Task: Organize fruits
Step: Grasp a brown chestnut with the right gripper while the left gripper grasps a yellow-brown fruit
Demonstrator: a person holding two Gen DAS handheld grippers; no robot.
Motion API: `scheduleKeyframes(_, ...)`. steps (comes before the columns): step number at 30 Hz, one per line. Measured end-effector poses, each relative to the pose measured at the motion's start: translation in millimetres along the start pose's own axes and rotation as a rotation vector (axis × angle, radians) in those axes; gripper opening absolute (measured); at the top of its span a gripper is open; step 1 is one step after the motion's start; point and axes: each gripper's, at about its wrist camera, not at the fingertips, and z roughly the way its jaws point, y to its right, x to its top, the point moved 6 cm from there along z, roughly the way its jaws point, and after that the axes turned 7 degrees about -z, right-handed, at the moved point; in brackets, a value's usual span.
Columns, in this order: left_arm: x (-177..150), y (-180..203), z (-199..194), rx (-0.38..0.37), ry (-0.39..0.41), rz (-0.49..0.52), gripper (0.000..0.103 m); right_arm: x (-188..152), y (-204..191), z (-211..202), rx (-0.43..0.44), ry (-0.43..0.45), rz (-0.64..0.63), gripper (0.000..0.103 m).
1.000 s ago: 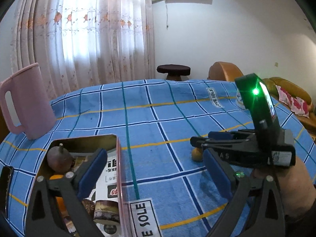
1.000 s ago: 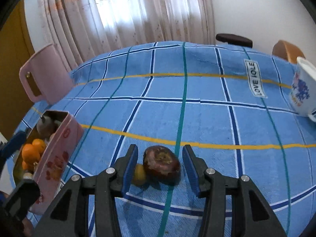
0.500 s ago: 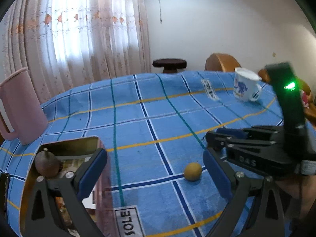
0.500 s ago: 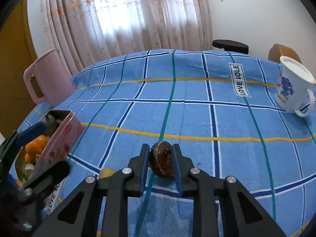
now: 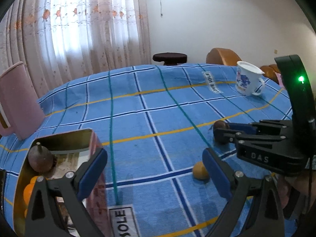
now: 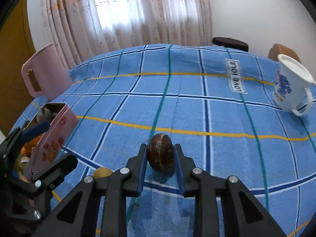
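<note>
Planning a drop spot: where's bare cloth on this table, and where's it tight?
Free: the middle of the blue checked tablecloth, between the pink plastic jug and the white printed mug. Crowded: near edge, where the pink tin box, small yellow fruit and right gripper clamping the brown fruit sit.

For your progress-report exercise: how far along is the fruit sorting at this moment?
Done: a dark stemmed fruit and oranges already lie in the pink tin. In hand: the right tool is shut on a brown fruit. Left: a small yellow fruit lies on the tablecloth; the left tool is open.
</note>
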Motion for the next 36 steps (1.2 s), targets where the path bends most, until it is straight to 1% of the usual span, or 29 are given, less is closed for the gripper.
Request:
scheduleKeyframes(2, -0.7, 4.8, -0.1, -0.018, -0.004, 0.010, 0.098, 0.7, 2.9, -6.9, -0.007, 0.034, 0.014, 0.024)
scheduleKeyframes(4, -0.7, 8.6, -1.9, -0.035, -0.001, 0.016, 0.096, -0.7, 6.0, -16.4, -0.013, 0.068, 0.028, 0.024)
scheduleKeyframes(6, -2.2, 13.2, -1.8, -0.056, -0.014, 0.021, 0.096, -6.5, 8.0, -29.5, -0.022, 0.096, 0.038, 0.024)
scheduleKeyframes(8, -4.5, 21.0, -0.7, -0.078, -0.026, 0.038, 0.093, -14.9, 11.3, -46.5, -0.040, 0.131, 0.055, 0.024)
scheduleKeyframes(10, -7.2, 30.5, 3.5, -0.096, -0.054, 0.061, 0.085, -20.3, 12.2, -58.9, -0.055, 0.158, 0.062, 0.024)
scheduleKeyframes(12, -8.7, 37.1, 7.1, -0.117, -0.076, 0.066, 0.081, -24.4, 9.9, -65.7, -0.059, 0.168, 0.057, 0.024)
scheduleKeyframes(14, -11.2, 42.4, 14.7, -0.150, -0.123, 0.058, 0.073, -25.7, 7.9, -69.4, -0.064, 0.177, 0.050, 0.024)
scheduleKeyframes(16, -13.9, 43.5, 21.6, -0.163, -0.167, 0.050, 0.055, -25.3, 7.1, -69.4, -0.070, 0.175, 0.043, 0.024)
scheduleKeyframes(18, -16.2, 43.5, 26.2, -0.176, -0.196, 0.042, 0.046, -25.9, 6.6, -69.1, -0.069, 0.173, 0.035, 0.024)
scheduleKeyframes(19, -17.0, 43.0, 27.6, -0.182, -0.205, 0.035, 0.044, -25.7, 5.9, -69.1, -0.069, 0.173, 0.030, 0.024)
scheduleKeyframes(21, -19.3, 43.5, 29.3, -0.191, -0.221, 0.034, 0.044, -25.5, 5.2, -69.3, -0.070, 0.174, 0.026, 0.024)
scheduleKeyframes(23, -23.3, 45.7, 33.3, -0.207, -0.255, 0.039, 0.039, -25.9, 3.8, -68.7, -0.066, 0.172, 0.021, 0.024)
scheduleKeyframes(24, -24.3, 46.7, 34.4, -0.213, -0.262, 0.039, 0.035, -26.1, 3.9, -68.4, -0.068, 0.170, 0.020, 0.024)
scheduleKeyframes(25, -25.0, 47.3, 35.0, -0.219, -0.268, 0.038, 0.034, -26.2, 3.9, -68.1, -0.067, 0.169, 0.020, 0.024)
scheduleKeyframes(27, -24.5, 46.6, 33.4, -0.227, -0.262, 0.031, 0.028, -26.0, 3.6, -68.1, -0.066, 0.170, 0.021, 0.024)
scheduleKeyframes(29, -24.7, 46.6, 31.3, -0.243, -0.261, 0.028, 0.028, -25.5, 3.6, -68.6, -0.065, 0.174, 0.024, 0.024)
scheduleKeyframes(32, -24.5, 45.9, 26.8, -0.247, -0.246, 0.031, 0.028, -25.8, 3.2, -70.5, -0.060, 0.185, 0.026, 0.024)
scheduleKeyframes(36, -19.9, 44.9, 17.3, -0.231, -0.188, 0.035, 0.028, -25.9, 2.0, -72.7, -0.055, 0.197, 0.020, 0.024)
